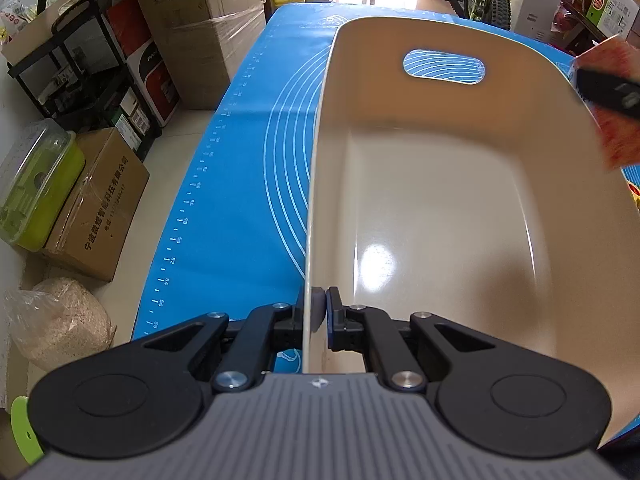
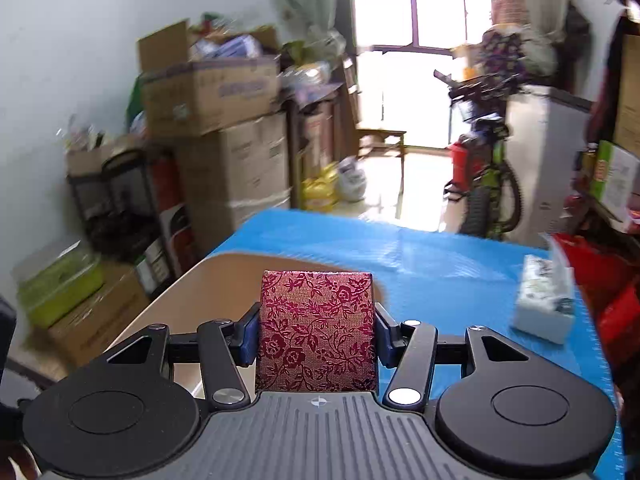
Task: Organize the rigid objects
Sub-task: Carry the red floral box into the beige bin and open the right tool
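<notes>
Left tool (image 1: pixel 316 312) clamped on bin wall (image 1: pixel 310 216) — right tool (image 2: pixel 316 332) gripping floral box (image 2: pixel 316 332).

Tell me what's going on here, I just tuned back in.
The left gripper is shut on the near wall of a cream plastic bin, steadying it on the blue mat. The bin looks empty. The right gripper is shut on a red floral box, held above the bin's right edge and not yet dropped in. A tissue pack lies on the mat to the right.
</notes>
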`<state>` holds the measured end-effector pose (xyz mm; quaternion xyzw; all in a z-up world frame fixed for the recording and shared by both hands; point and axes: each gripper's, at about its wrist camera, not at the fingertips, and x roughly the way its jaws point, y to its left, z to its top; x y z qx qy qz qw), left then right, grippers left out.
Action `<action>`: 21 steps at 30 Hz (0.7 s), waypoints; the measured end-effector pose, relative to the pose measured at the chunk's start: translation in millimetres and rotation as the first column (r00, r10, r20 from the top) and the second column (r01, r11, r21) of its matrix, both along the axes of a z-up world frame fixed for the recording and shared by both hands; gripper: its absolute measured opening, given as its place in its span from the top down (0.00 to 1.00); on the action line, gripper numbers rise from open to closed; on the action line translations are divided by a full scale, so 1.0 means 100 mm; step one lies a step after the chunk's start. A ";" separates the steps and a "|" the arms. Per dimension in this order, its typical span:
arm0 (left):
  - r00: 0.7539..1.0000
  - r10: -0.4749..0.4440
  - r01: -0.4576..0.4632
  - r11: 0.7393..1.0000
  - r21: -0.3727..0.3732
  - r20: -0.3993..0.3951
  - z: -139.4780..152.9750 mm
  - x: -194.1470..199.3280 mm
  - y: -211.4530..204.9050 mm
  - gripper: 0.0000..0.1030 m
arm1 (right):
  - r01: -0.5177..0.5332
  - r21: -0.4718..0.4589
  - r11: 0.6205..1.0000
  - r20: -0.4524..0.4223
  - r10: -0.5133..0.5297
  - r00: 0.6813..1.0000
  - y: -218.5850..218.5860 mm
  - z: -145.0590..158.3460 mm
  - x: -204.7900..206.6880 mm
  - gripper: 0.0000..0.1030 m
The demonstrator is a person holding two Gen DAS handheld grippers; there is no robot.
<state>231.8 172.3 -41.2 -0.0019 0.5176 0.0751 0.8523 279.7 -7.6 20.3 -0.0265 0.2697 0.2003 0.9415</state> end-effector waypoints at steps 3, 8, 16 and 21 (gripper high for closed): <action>1.000 -0.005 0.005 1.000 0.004 0.002 0.00 0.00 -0.01 0.92 | -0.055 -0.035 0.998 -0.066 0.053 0.996 0.23 -0.13 0.03 0.43; 1.000 -0.006 0.006 1.000 0.001 0.006 0.00 -0.01 0.00 0.92 | -0.124 -0.116 0.986 -0.156 0.105 0.982 0.50 -0.33 0.05 0.43; 1.000 -0.007 0.007 1.000 0.003 0.008 0.00 -0.01 -0.01 0.92 | -0.215 -0.210 0.954 -0.337 0.136 0.932 0.71 -0.63 0.14 0.43; 1.000 -0.011 0.011 1.000 0.006 0.012 0.01 -0.01 -0.03 0.93 | -0.224 -0.224 0.949 -0.420 0.113 0.901 0.74 -0.70 0.21 0.40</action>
